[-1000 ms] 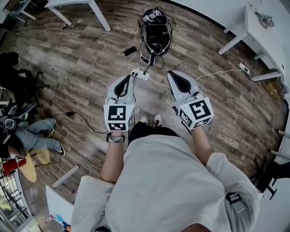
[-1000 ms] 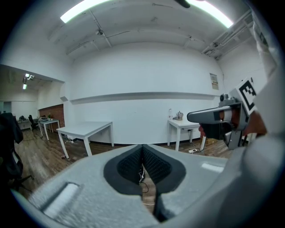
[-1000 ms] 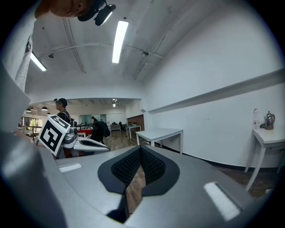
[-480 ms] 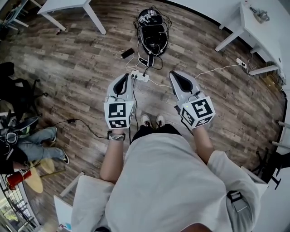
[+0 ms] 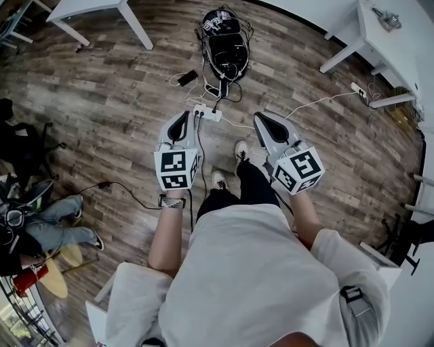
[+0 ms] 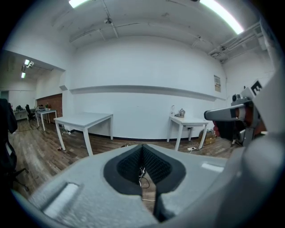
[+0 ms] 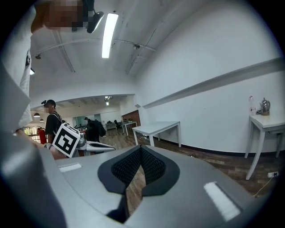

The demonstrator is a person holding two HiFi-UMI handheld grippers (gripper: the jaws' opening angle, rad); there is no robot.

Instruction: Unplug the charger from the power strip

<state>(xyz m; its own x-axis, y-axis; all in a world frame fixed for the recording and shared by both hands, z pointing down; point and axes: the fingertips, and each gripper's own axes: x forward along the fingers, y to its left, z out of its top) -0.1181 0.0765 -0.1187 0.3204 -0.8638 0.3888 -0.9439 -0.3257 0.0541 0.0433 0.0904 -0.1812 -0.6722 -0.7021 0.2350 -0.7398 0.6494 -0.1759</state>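
Observation:
A white power strip (image 5: 208,113) lies on the wood floor ahead of my feet. A black charger plug (image 5: 216,109) sits in it, its cable running up to a black bag. My left gripper (image 5: 185,116) hovers just left of the strip, shut and empty. My right gripper (image 5: 259,116) hangs to the strip's right, also shut with nothing in it. In the left gripper view the jaws (image 6: 142,148) meet at the tip, and white cable (image 6: 142,174) shows through the gap below. In the right gripper view the jaws (image 7: 140,149) also meet, over bare floor.
A black bag (image 5: 227,47) with tangled cables lies beyond the strip, a dark phone (image 5: 188,78) to its left. White tables (image 5: 88,9) (image 5: 380,30) stand at the far corners. A second strip (image 5: 357,89) lies at right. A seated person (image 5: 47,227) is at left.
Both grippers have sunk and drawn nearer the power strip, still shut. The person's right foot has stepped forward between the grippers.

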